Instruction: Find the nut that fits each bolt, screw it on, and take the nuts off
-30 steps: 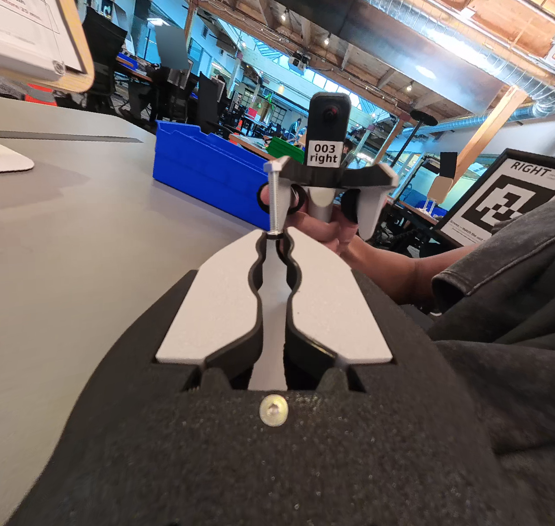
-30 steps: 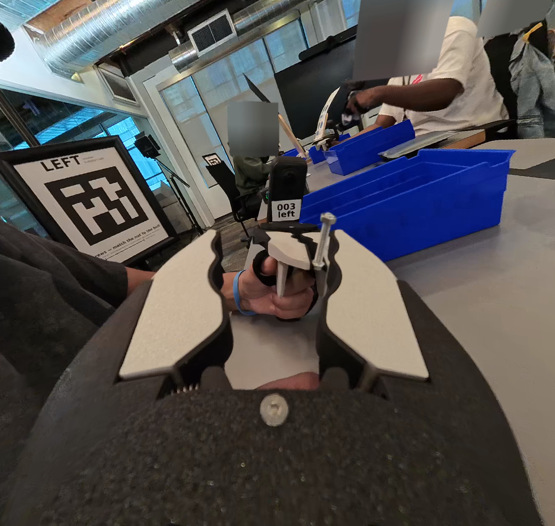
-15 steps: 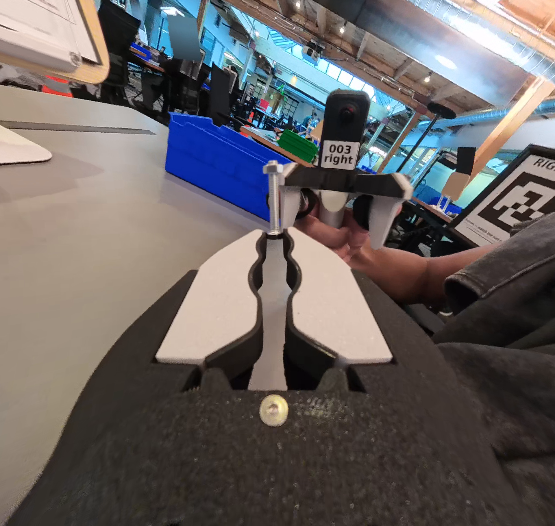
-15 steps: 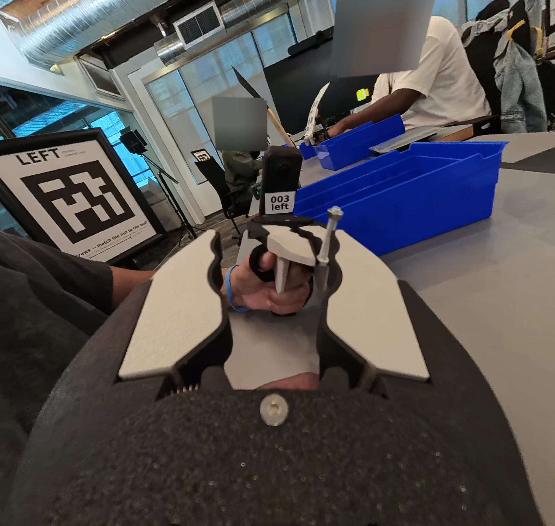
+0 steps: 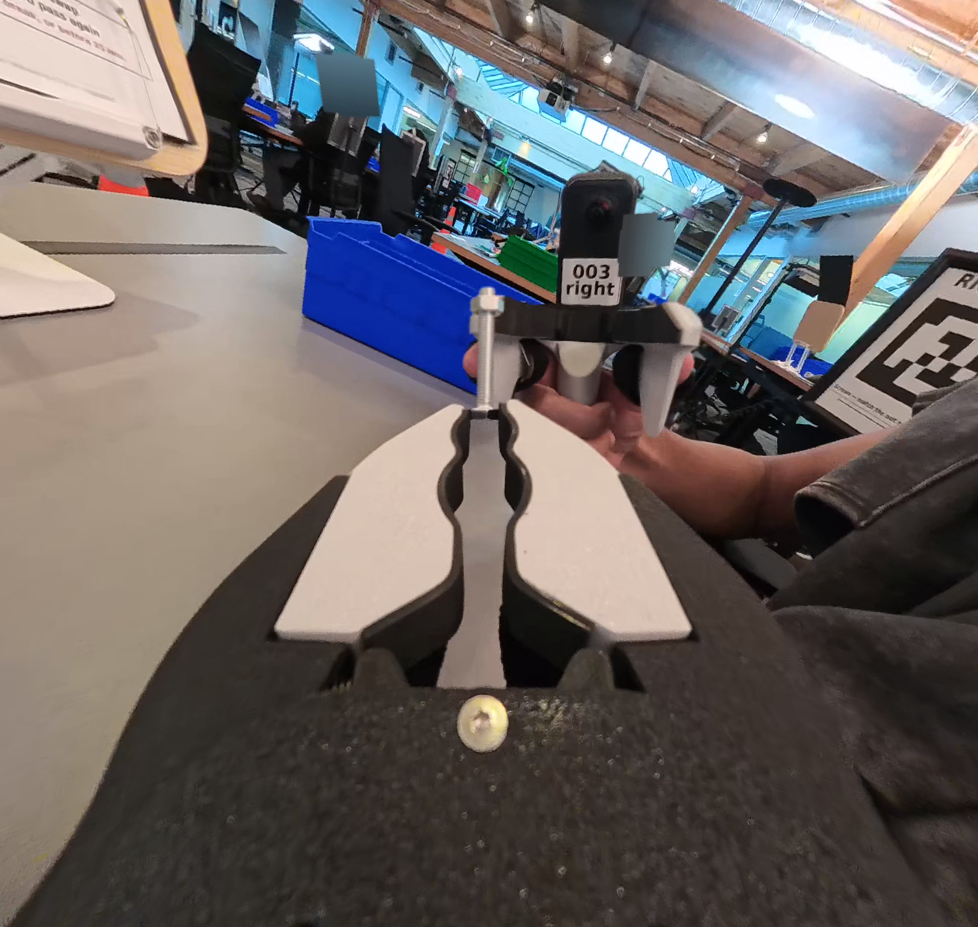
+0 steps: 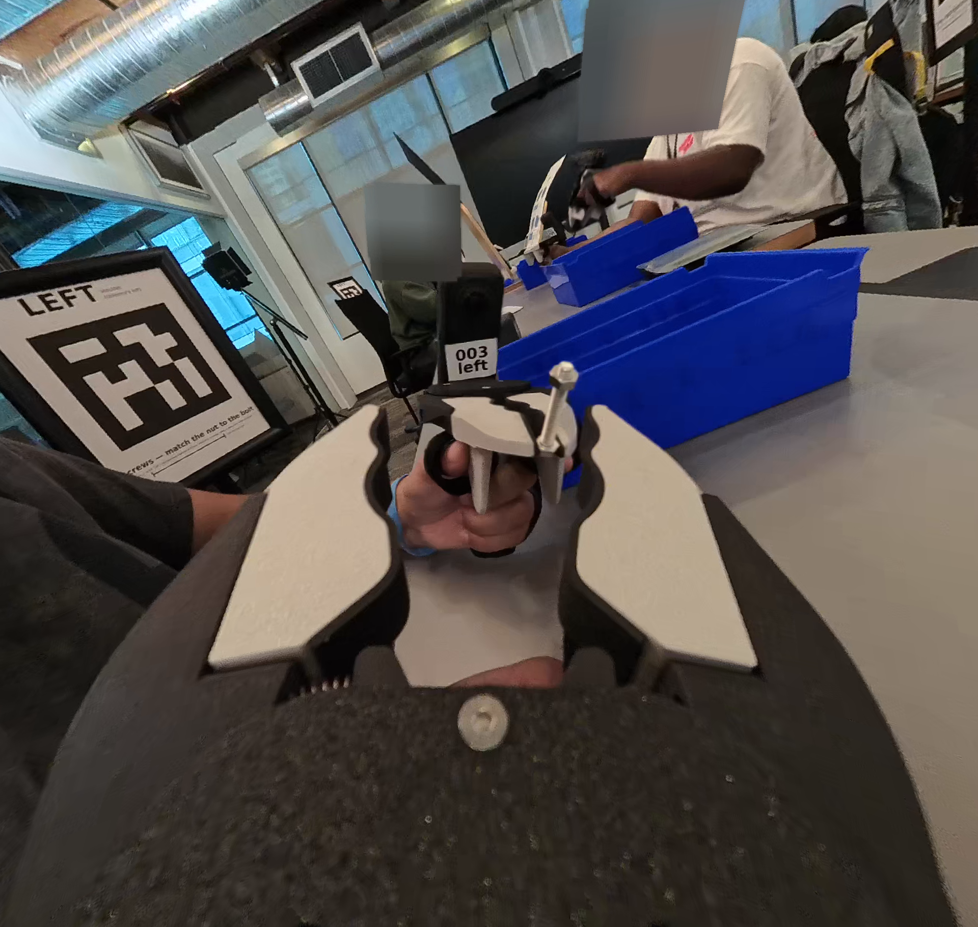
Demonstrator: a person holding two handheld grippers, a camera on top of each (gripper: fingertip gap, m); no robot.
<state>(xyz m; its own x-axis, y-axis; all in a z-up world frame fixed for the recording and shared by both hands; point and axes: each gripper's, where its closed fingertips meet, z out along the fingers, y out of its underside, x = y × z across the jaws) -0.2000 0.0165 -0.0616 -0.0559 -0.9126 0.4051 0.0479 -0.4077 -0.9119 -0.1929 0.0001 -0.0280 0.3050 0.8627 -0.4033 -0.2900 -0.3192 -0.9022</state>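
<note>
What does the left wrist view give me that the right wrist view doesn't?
Only the left wrist view shows the left gripper head-on, tips shut on the bolt's lower end, plus the right gripper's front and a clipboard stand. Only the right wrist view shows the right gripper from behind, open and empty, and a seated person in a white shirt. Both show the upright bolt, the blue bin and the grey table.
</note>
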